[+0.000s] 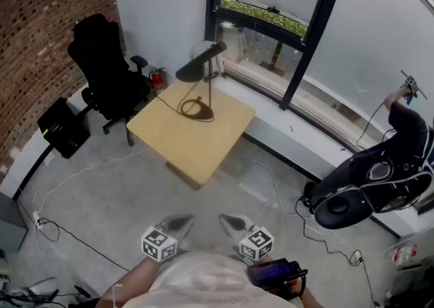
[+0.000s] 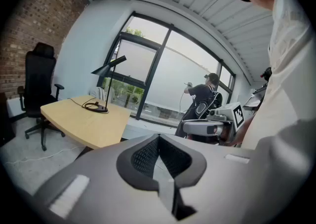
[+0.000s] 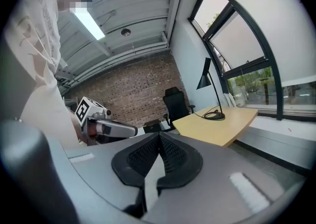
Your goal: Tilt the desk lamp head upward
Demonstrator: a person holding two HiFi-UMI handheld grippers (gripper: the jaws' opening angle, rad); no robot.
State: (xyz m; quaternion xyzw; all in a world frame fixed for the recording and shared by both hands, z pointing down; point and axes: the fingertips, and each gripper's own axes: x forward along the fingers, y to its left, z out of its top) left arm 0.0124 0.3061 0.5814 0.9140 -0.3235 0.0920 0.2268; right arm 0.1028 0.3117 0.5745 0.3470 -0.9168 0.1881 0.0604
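Observation:
A black desk lamp (image 1: 201, 79) stands on the far part of a light wooden table (image 1: 193, 133), its cone head (image 1: 195, 68) tipped down to the left and its cord coiled at the round base (image 1: 197, 109). The lamp (image 2: 107, 77) shows small in the left gripper view, and the same lamp (image 3: 210, 90) in the right gripper view. My left gripper (image 1: 178, 226) and right gripper (image 1: 234, 226) hang close to my body, far from the table. Both are shut with nothing between the jaws.
A black office chair (image 1: 105, 72) stands left of the table, a red extinguisher (image 1: 158, 80) behind it. Cables trail over the concrete floor (image 1: 102, 184). A person (image 1: 386, 171) works by the window at right. A low ledge (image 1: 305, 137) runs under the window.

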